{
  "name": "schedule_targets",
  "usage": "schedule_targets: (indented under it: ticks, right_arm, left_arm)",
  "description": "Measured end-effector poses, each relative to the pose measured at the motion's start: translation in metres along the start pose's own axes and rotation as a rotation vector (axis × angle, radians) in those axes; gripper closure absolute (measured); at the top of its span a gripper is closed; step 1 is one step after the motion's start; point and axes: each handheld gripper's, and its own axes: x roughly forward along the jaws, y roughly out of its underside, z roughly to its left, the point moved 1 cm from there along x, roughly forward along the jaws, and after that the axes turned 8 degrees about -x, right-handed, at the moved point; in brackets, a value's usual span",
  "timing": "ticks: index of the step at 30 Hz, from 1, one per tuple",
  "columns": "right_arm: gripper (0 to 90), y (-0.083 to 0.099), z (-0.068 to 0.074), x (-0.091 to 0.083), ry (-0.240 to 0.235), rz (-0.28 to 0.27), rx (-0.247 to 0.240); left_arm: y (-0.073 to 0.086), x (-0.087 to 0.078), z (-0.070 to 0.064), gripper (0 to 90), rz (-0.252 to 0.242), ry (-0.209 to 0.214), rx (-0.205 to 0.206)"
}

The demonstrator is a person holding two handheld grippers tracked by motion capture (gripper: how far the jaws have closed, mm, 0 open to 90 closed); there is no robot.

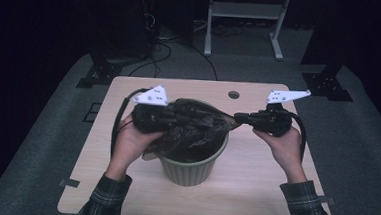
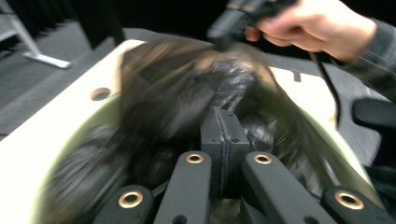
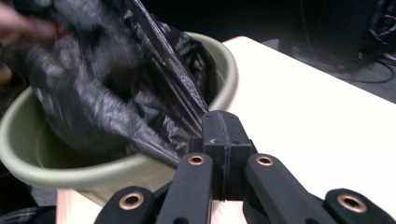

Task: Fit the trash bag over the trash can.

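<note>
Above: bag [image 1: 192,130] stretched across bin [image 1: 191,168], half inside. Left gripper [image 1: 170,117] clamped on bag's edge at bin's left rim; right gripper [image 1: 238,118] clamped on edge just past right rim. Best pulled apart evenly, then lowered outside rim without tearing.

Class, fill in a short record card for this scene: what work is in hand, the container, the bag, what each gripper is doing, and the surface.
Work in hand: spreading a black bin bag over a green bin
Bin: upright on the table, near its middle
Bag: partly inside the bin, stretched across its mouth between the grippers
Left gripper: jaws closed on the bag's edge at the bin's left rim
Right gripper: jaws closed on the bag's edge, pulling it taut past the right rim
Table: light wood, with a round hole at the far edge
</note>
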Motion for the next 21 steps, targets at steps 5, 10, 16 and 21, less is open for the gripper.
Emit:
schedule_targets:
  ticks: [5, 10, 16, 21]
  right_arm:
    - [90.0, 0.012, -0.005, -0.011, 0.035, 0.014, 0.012]
    - [90.0, 0.029, -0.01, -0.018, 0.06, 0.034, 0.04]
    - [90.0, 0.053, -0.014, -0.018, 0.09, 0.108, 0.057]
    - [74.3, 0.041, -0.012, -0.028, 0.079, 0.012, 0.054]
  left_arm:
    - [0.012, -0.036, 0.02, 90.0, -0.064, -0.06, -0.058]
    - [0.029, -0.055, 0.036, 90.0, -0.085, -0.136, -0.108]
    - [0.05, -0.068, 0.05, 90.0, -0.101, -0.18, -0.161]
    - [0.044, -0.063, 0.044, 89.9, -0.11, -0.151, -0.136]
